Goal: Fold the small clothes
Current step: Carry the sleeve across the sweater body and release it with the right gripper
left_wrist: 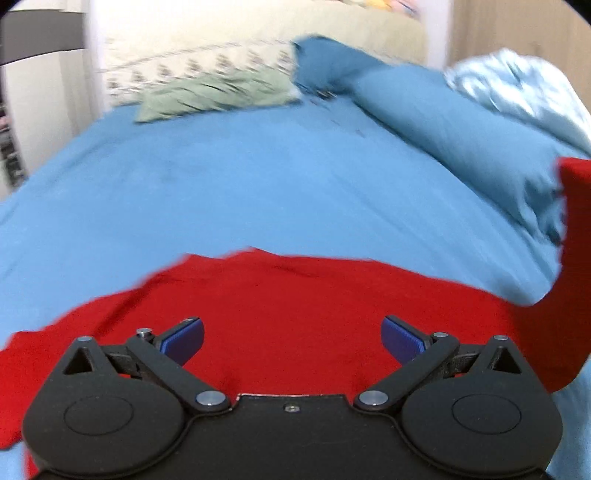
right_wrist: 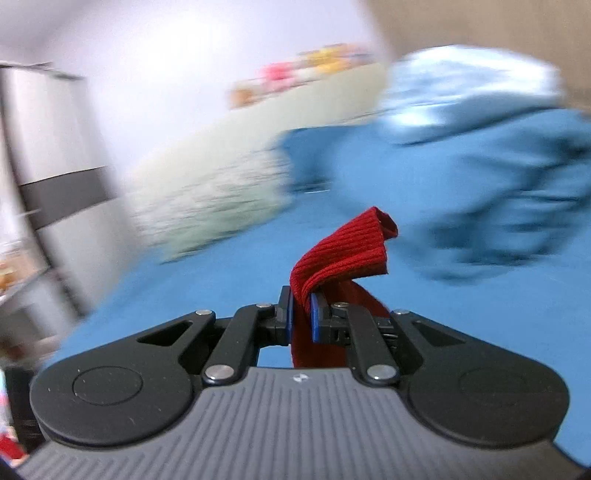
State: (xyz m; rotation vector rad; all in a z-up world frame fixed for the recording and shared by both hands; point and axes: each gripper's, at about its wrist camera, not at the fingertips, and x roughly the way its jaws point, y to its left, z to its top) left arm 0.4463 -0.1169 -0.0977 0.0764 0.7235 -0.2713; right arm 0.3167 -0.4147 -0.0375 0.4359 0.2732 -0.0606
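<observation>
A red knit garment lies spread on the blue bedsheet in the left wrist view. My left gripper is open and empty, just above the garment's middle. At the right edge one red sleeve is lifted up off the bed. In the right wrist view my right gripper is shut on the ribbed red cuff of that sleeve, which sticks up and folds over past the blue pads. The rest of the garment is hidden below the right gripper.
A blue pillow and a pale blue bundle of fabric lie at the bed's right side. A green patterned pillow lies at the far end against a cream headboard. A grey cabinet stands left of the bed.
</observation>
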